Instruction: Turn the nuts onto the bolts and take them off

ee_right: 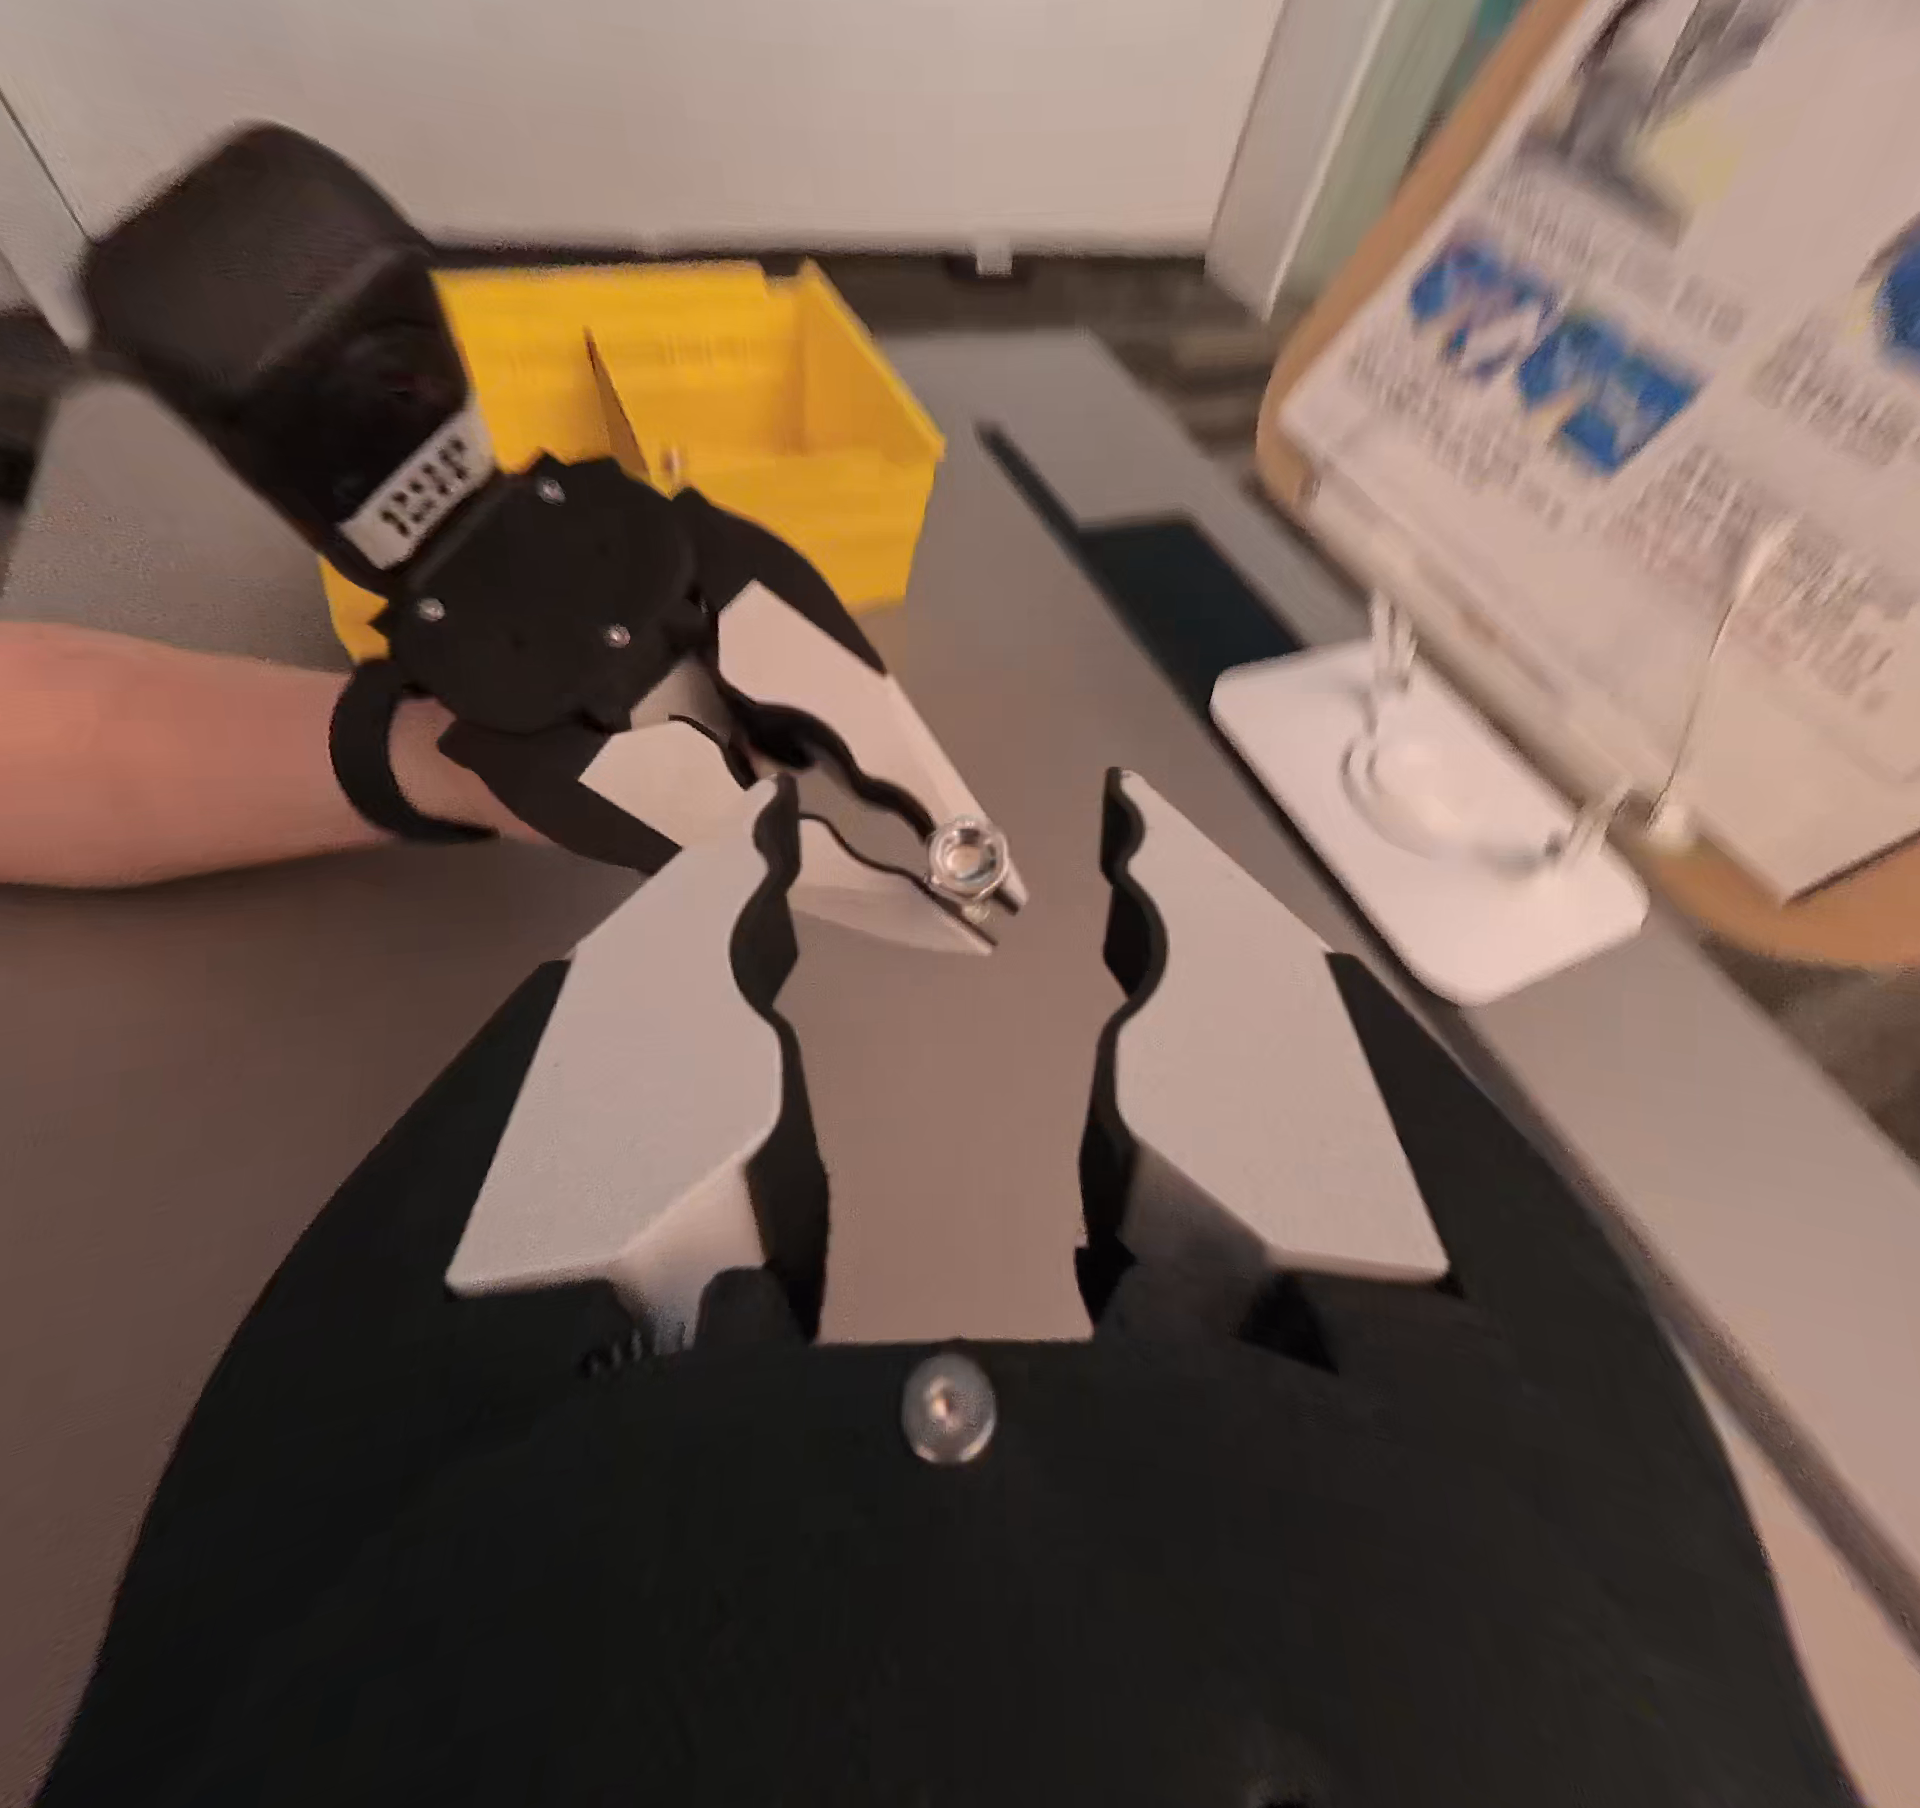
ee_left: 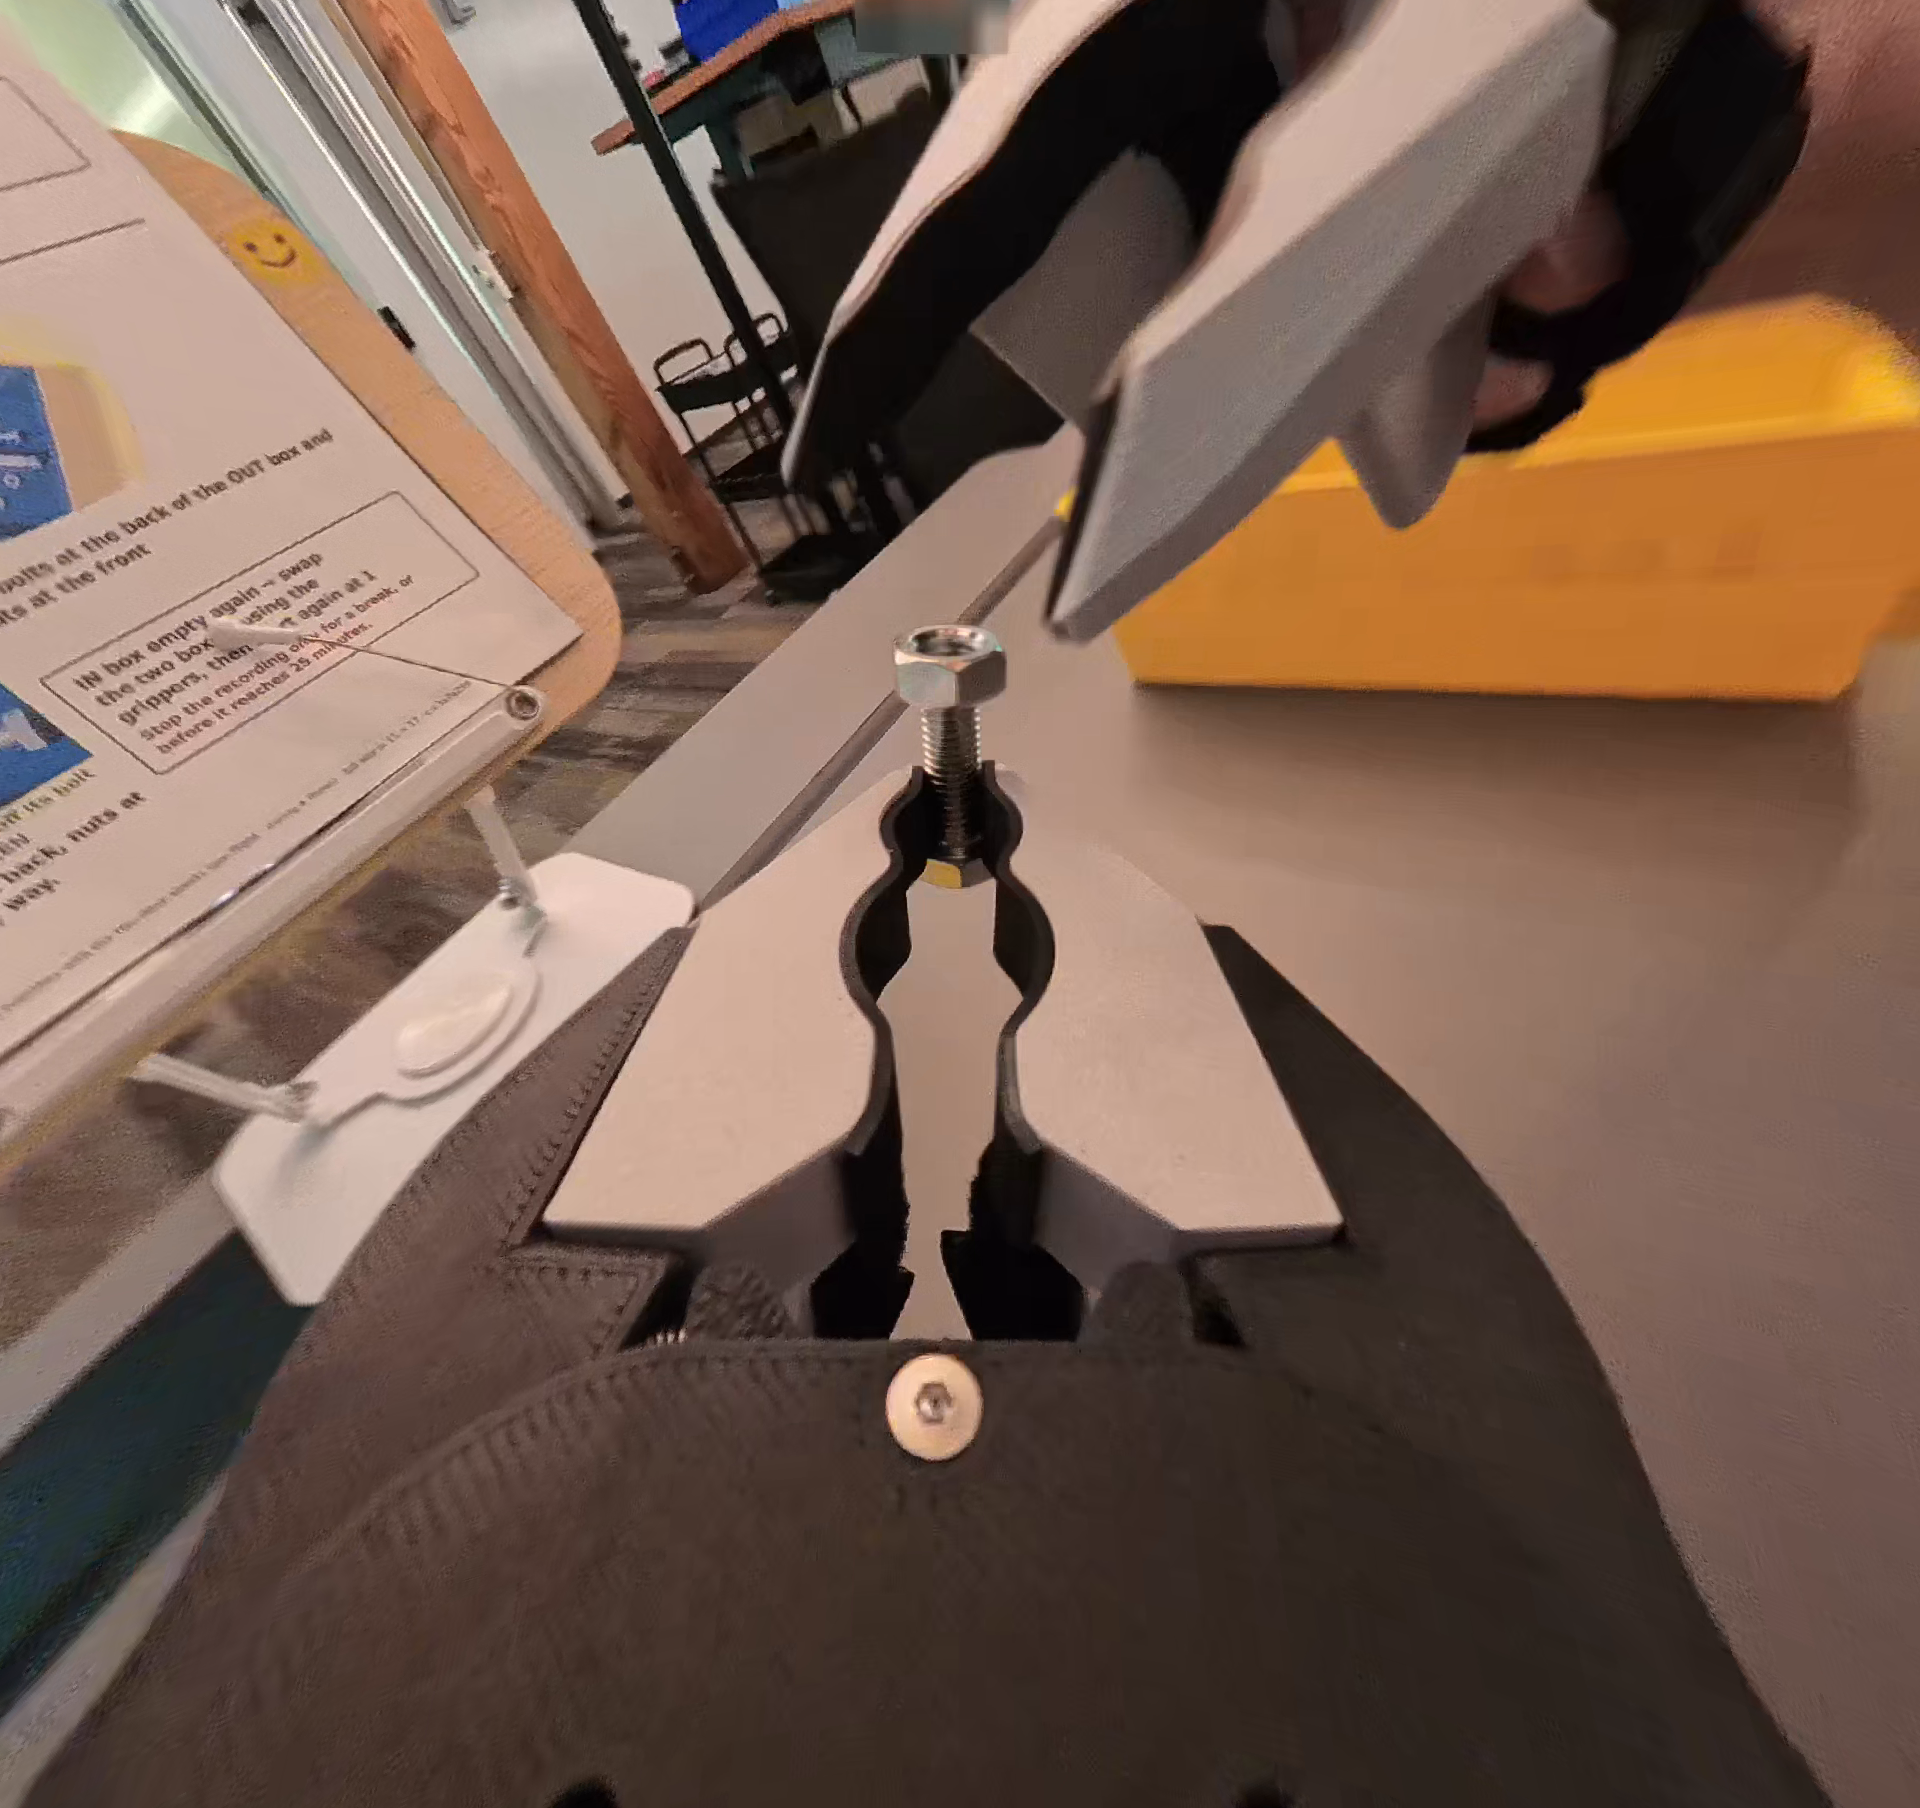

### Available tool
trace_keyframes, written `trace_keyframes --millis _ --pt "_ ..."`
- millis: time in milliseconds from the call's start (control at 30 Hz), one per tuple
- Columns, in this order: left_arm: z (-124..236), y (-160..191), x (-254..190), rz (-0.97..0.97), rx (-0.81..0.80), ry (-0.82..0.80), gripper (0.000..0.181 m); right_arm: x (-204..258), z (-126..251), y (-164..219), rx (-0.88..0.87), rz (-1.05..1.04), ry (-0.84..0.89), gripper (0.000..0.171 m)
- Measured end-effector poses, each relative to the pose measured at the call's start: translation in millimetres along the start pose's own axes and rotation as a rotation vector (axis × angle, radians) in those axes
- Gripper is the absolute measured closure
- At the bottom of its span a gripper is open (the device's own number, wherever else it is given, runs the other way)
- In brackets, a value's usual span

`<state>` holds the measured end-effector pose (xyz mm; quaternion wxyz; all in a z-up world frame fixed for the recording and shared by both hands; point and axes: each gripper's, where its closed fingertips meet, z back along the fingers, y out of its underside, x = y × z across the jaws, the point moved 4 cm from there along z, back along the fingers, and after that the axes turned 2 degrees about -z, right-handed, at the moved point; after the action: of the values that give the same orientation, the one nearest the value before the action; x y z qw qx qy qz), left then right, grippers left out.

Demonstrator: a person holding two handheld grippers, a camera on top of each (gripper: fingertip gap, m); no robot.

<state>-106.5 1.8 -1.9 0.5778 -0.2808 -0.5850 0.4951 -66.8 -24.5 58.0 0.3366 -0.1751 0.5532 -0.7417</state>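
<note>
The grey bench (ee_left: pixel 1455 927) carries everything, and the yellow bin (ee_right: pixel 810 428) on it serves as the landmark. The bin is open-topped with a thin divider inside, and it sits at the far side of the bench. Across the bench from the bin, at the bench's edge, a printed instruction sheet on a wooden board (ee_left: pixel 239 511) leans on a white stand (ee_right: pixel 1434 802).

The left hand-held gripper (ee_left: pixel 951 802) lies in front of the bin, its two grey fingers closed on the threaded shank of a bolt (ee_left: pixel 948 771). The right hand-held gripper (ee_right: pixel 951 802) hovers above the bolt, nearer the bin in the left wrist view, with its fingers spread apart and nothing between them.

The bolt stands upright, threaded end up. A hex nut (ee_left: pixel 950 665) sits at the top of the thread, clear of both grippers' fingers.
</note>
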Motion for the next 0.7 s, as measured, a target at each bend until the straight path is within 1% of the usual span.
trace_keyframes --millis 100,167,267,400,533,567,600,633,667,700 --pt "12 -20 9 0.151 -0.078 0.049 0.174 6 10 -21 -0.254 0.02 -0.072 0.1" --pt "21 -33 13 0.228 -0.129 0.081 0.174 11 9 -25 -0.34 -0.03 -0.149 0.089" --pt "31 -45 19 0.303 -0.174 0.109 0.174 21 1 -26 -0.37 -0.048 -0.225 0.086" --pt "38 -50 25 0.311 -0.177 0.103 0.174 37 -6 -29 -0.374 0.019 -0.25 0.086" --pt "42 -49 32 0.332 -0.172 0.08 0.174 40 -5 -30 -0.362 0.08 -0.211 0.085" --pt "43 -48 35 0.335 -0.169 0.066 0.174 41 -3 -31 -0.364 0.098 -0.217 0.09" --pt "44 -47 38 0.337 -0.165 0.054 0.174 44 1 -32 -0.379 0.12 -0.232 0.1" --pt "45 -46 39 0.34 -0.162 0.052 0.174 44 4 -35 -0.397 0.125 -0.221 0.102" --pt "45 -46 39 0.344 -0.164 0.058 0.174 40 5 -37 -0.405 0.116 -0.193 0.101" --pt "45 -47 38 0.347 -0.166 0.068 0.174 37 5 -37 -0.405 0.096 -0.177 0.095"
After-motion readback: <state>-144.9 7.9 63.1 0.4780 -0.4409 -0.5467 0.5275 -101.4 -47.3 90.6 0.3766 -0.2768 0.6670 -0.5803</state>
